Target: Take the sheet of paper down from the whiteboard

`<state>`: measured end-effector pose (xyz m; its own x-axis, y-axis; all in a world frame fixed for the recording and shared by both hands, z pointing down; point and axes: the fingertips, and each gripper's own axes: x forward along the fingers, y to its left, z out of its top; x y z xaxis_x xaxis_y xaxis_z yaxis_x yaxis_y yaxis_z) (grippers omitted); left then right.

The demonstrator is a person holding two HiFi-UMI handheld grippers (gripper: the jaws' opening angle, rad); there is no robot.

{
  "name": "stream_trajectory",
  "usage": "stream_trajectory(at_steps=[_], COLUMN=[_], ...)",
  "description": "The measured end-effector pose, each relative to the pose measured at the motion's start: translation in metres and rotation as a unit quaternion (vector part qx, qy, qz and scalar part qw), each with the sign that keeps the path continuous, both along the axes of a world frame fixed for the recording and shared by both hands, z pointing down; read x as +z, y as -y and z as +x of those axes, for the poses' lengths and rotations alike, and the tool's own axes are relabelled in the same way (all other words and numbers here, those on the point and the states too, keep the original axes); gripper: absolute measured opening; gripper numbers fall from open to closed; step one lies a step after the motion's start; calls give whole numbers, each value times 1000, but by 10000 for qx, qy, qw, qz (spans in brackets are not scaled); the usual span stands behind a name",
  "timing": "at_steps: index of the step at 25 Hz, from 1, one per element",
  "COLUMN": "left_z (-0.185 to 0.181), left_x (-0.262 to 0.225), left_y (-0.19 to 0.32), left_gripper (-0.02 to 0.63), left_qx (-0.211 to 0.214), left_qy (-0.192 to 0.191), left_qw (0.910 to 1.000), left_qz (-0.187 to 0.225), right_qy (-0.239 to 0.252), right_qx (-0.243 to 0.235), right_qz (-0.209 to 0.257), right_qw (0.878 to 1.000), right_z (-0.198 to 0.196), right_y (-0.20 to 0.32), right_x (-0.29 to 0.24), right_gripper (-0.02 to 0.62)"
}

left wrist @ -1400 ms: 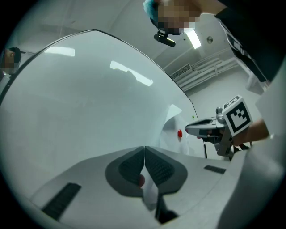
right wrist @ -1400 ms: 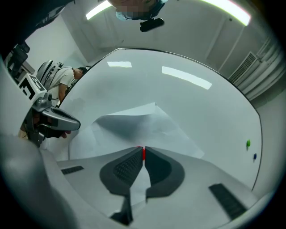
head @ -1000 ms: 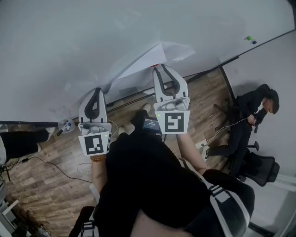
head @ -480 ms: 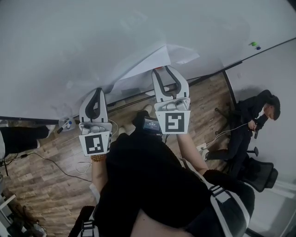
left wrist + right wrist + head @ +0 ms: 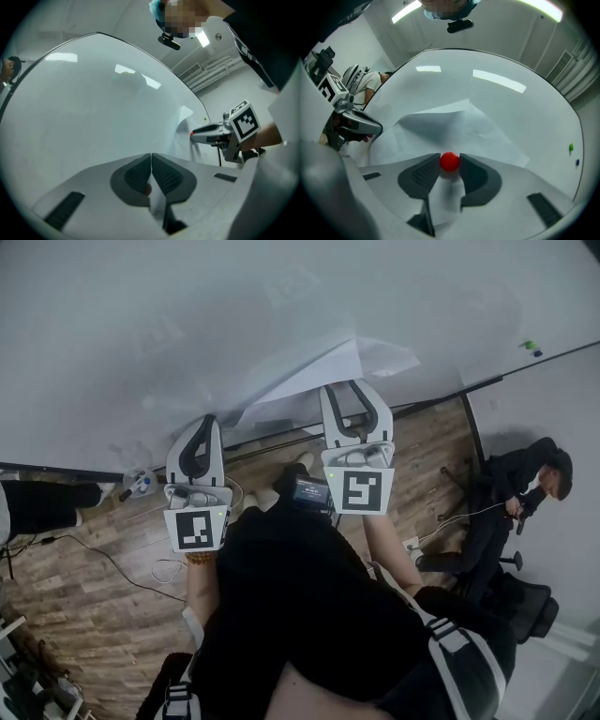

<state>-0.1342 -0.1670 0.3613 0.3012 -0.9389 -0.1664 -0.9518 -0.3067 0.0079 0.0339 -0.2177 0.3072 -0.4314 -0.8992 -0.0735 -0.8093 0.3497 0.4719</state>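
Note:
The white sheet of paper [image 5: 314,371] hangs crumpled on the whiteboard [image 5: 187,315], bulging away from the board. My left gripper [image 5: 208,420] is at its lower left corner, shut on the paper's edge; in the left gripper view a strip of paper runs down between the closed jaws [image 5: 151,157]. My right gripper [image 5: 354,385] is at the sheet's lower middle. Its jaws stand spread, and a round red magnet [image 5: 450,161] that pins the paper [image 5: 440,124] sits right between the fingertips [image 5: 450,162]. Whether the tips touch the magnet is unclear.
A green dot [image 5: 530,344] and a blue dot [image 5: 539,352] sit at the board's right end. A person in black [image 5: 525,474] sits by an office chair [image 5: 525,592] at the right. Cables [image 5: 112,563] lie on the wood floor.
The right gripper's jaws have spread wider around the spot on the paper. The left gripper keeps its closed hold. The head view has shifted slightly.

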Motion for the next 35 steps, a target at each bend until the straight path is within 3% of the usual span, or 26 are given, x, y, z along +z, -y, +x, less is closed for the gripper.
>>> stream_trajectory(at_steps=[6, 10, 18, 21, 35], left_z=[-1, 2, 14, 21, 41], left_x=[-3, -2, -5, -3, 11], left_y=[-5, -9, -12, -11, -6], left_gripper=[15, 15, 21, 80, 120], left_qx=[537, 937, 1441, 1541, 2023], left_qy=[50, 304, 386, 490, 685], left_qw=[9985, 9951, 9888, 9868, 9767], left_qz=[17, 16, -8, -53, -188], right_qy=[-1, 54, 19, -6, -142], right_qx=[24, -5, -19, -30, -90], right_qz=[1, 6, -37, -22, -31], right_qw=[10000, 10000, 10000, 10000, 9999], right_z=[0, -2, -2, -2, -4], right_y=[0, 0, 1, 1, 1], right_x=[-2, -3, -3, -4, -3], right_gripper=[127, 127, 123, 123, 121])
